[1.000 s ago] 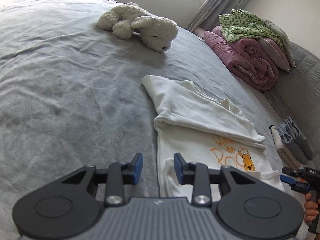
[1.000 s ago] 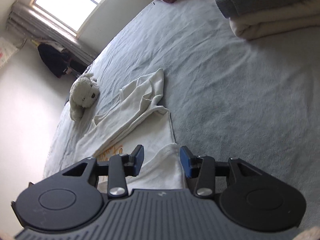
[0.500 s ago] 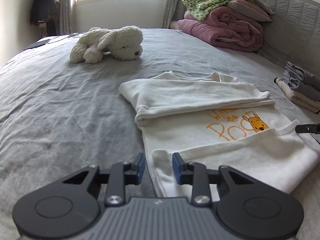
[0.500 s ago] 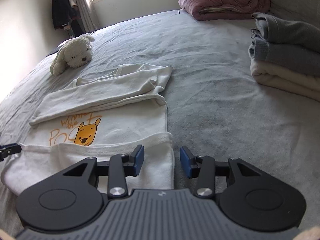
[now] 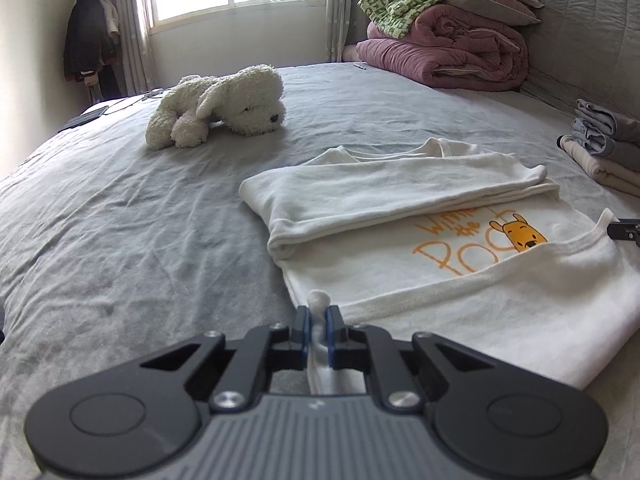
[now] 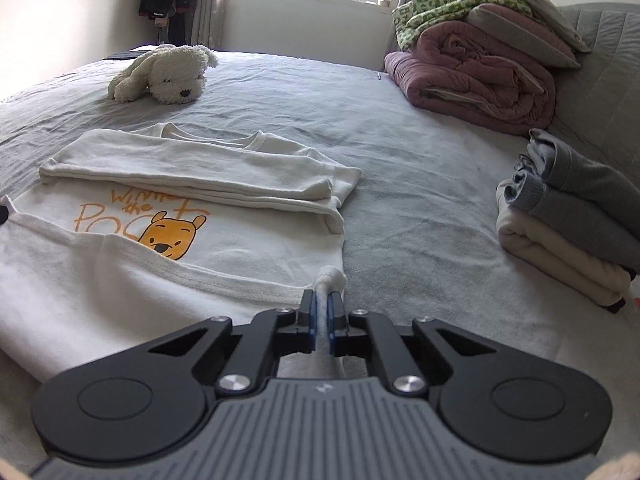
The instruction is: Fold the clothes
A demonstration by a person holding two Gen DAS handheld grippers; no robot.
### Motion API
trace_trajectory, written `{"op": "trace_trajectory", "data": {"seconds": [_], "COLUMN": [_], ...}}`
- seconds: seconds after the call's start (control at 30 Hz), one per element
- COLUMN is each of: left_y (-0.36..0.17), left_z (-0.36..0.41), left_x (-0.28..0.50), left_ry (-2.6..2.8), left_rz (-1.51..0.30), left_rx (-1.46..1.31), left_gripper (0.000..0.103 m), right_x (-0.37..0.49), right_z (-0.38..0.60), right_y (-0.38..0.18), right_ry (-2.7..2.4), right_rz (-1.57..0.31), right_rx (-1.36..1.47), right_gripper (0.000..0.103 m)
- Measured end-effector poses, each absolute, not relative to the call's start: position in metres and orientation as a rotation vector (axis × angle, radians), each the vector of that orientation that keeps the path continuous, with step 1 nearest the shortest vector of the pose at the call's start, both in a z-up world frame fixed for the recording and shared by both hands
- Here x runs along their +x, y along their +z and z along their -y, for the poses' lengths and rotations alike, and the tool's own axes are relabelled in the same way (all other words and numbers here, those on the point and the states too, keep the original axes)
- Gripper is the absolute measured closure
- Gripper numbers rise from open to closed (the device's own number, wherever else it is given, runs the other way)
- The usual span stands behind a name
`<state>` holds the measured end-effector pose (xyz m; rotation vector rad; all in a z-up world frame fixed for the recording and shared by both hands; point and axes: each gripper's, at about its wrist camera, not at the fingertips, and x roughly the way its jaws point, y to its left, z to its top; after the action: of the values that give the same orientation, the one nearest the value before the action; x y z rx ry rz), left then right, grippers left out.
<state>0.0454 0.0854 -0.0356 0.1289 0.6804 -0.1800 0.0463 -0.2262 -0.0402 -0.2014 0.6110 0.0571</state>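
Down along your left gripper [image 5: 317, 330], the blue pads are pinched tight on a corner of the white shirt [image 5: 420, 200], a small bunched tuft poking up past the tips. That shirt lies on the grey bed [image 5: 120, 220], sleeves folded across the chest, its ribbed hem turned up over part of the orange bear print [image 5: 520, 234], so the lettering is half covered. At the right edge only a dark tip of your right gripper [image 5: 624, 230] shows, at the other hem corner. A fluffy plush dog [image 5: 224, 104] lies farther back, a rolled pink quilt [image 5: 448, 56] by the headboard, and a pile of folded clothes [image 5: 604, 144] is cut off by the frame.

From your right gripper [image 6: 320, 318], the pads are likewise closed on a hem corner of the shirt [image 6: 200, 172], soft cotton squeezed up between them. The hem hides the bear's [image 6: 170, 234] chin. Folded clothes [image 6: 568, 216], grey knits over cream, sit well apart to the right. The dog [image 6: 164, 72] and quilt [image 6: 480, 76] lie beyond.
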Motion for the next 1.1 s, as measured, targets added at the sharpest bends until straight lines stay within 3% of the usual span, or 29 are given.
{"op": "trace_trajectory", "data": {"seconds": [1.1], "left_y": [-0.015], "left_z": [-0.076], "left_x": [0.043], "left_ry": [-0.083], "left_rz": [-0.568], "left_rx": [0.086], "left_gripper": [0.096], "right_x": [0.039], "right_z": [0.217], "right_y": [-0.013], "right_ry": [-0.072], "right_rz": [-0.495], "right_rx": [-0.222], "right_gripper": [0.099]}}
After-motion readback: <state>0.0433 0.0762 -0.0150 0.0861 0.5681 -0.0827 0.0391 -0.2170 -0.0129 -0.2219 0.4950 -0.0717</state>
